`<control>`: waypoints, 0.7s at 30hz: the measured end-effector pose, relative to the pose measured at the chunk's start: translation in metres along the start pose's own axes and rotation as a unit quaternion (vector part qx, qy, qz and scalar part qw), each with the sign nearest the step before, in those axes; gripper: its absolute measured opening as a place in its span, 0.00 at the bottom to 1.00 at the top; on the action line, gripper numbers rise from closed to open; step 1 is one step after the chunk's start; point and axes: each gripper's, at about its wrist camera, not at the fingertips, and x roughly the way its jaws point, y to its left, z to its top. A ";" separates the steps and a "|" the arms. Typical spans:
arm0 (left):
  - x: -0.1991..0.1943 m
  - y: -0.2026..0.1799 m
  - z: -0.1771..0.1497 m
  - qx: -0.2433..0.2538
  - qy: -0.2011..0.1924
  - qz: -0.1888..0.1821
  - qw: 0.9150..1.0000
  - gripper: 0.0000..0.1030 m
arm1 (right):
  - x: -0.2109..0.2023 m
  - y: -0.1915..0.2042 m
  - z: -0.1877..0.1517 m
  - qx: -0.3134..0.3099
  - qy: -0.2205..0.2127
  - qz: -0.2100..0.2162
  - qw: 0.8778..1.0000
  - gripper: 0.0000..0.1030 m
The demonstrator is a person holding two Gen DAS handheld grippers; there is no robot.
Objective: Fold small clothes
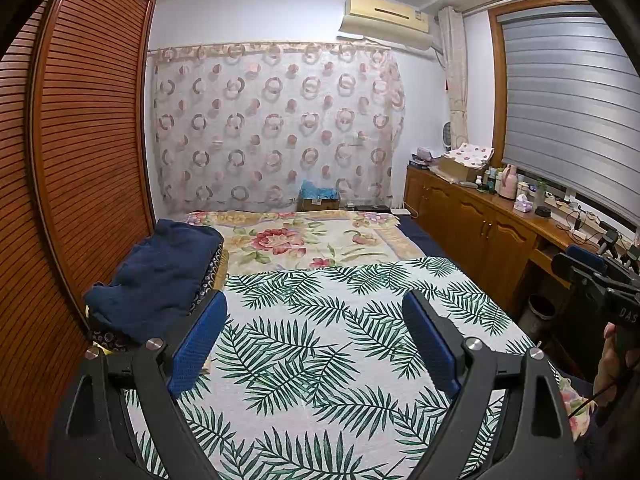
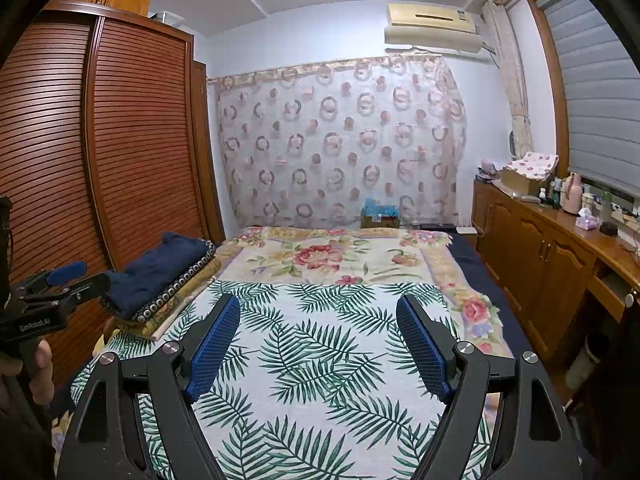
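Observation:
A stack of folded clothes with a dark blue garment (image 1: 156,276) on top lies at the left edge of the bed; it also shows in the right wrist view (image 2: 160,268). My left gripper (image 1: 316,304) is open and empty above the palm-leaf sheet (image 1: 320,360), just right of the stack. My right gripper (image 2: 318,308) is open and empty over the same sheet (image 2: 316,360). The left gripper shows at the left edge of the right wrist view (image 2: 64,276); the right gripper shows at the right edge of the left wrist view (image 1: 592,272).
A floral blanket (image 1: 304,240) covers the far half of the bed. A slatted wooden wardrobe (image 1: 80,160) stands close on the left. A wooden cabinet (image 1: 480,224) with bottles and boxes runs along the right under a window blind. A patterned curtain (image 1: 276,128) hangs behind.

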 end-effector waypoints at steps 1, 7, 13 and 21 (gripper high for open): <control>0.000 0.000 0.001 -0.001 0.001 -0.001 1.000 0.87 | 0.000 -0.001 0.000 0.000 0.000 0.000 1.000 0.80; -0.001 0.001 0.001 -0.002 0.000 -0.001 1.000 0.87 | 0.001 -0.006 0.001 -0.001 0.000 0.000 1.000 0.80; -0.001 0.001 0.000 -0.001 -0.001 0.000 1.000 0.87 | 0.000 -0.006 0.000 -0.001 0.000 0.001 1.000 0.80; -0.001 0.001 0.000 -0.001 0.000 0.000 1.000 0.87 | 0.001 -0.012 0.000 -0.001 0.001 0.004 1.000 0.80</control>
